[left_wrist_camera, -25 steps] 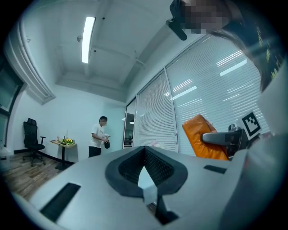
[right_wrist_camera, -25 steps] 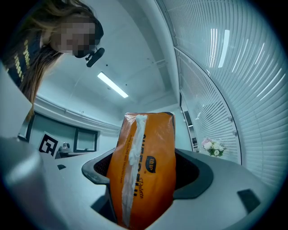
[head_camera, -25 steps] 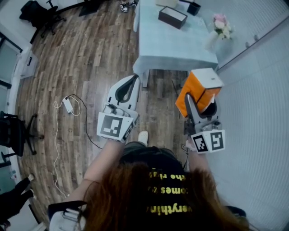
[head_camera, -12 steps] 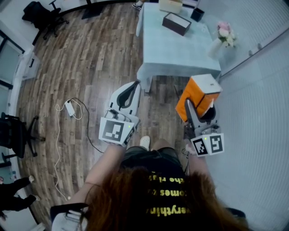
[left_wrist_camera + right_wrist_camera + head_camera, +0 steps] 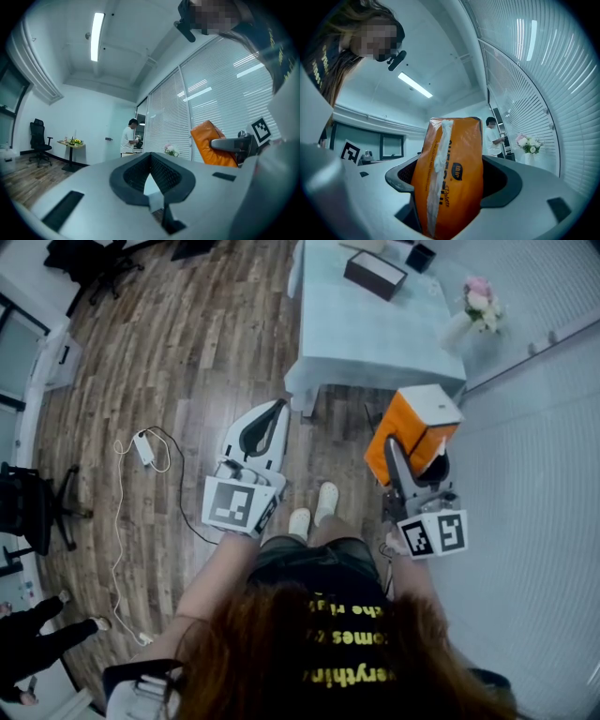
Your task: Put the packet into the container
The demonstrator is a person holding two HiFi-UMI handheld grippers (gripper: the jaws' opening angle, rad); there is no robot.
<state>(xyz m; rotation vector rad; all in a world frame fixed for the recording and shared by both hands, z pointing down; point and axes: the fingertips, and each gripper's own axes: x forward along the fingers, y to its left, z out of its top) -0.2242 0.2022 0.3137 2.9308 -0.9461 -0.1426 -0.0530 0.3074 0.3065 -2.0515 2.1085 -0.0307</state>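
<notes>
Two grippers are up in front of the person, who stands on the wooden floor [image 5: 187,352] short of a cloth-covered table [image 5: 375,343]. The right gripper [image 5: 410,457] has its jaws closed on the orange packet [image 5: 412,423]; its own view shows the jaws pressing the packet's lower part from both sides, while most of the bag stands tall and free above them. The left gripper [image 5: 277,409] carries nothing: its view shows the jaws drawn together at the tips with only an empty hollow behind them. A dark box [image 5: 375,275] at the table's far end is probably the container, well apart from the packet, with a vase of flowers [image 5: 480,296] near the right corner. The likeliest trouble is the grip itself: the film looks slick and the bag is held low, so a swing of the arm on the way over could let it tip or slide out. Reaching across the table, the bag could also catch the box's rim and fold instead of dropping in. A cable [image 5: 141,451] lies on the floor off to the left, clear of the straight path.
</notes>
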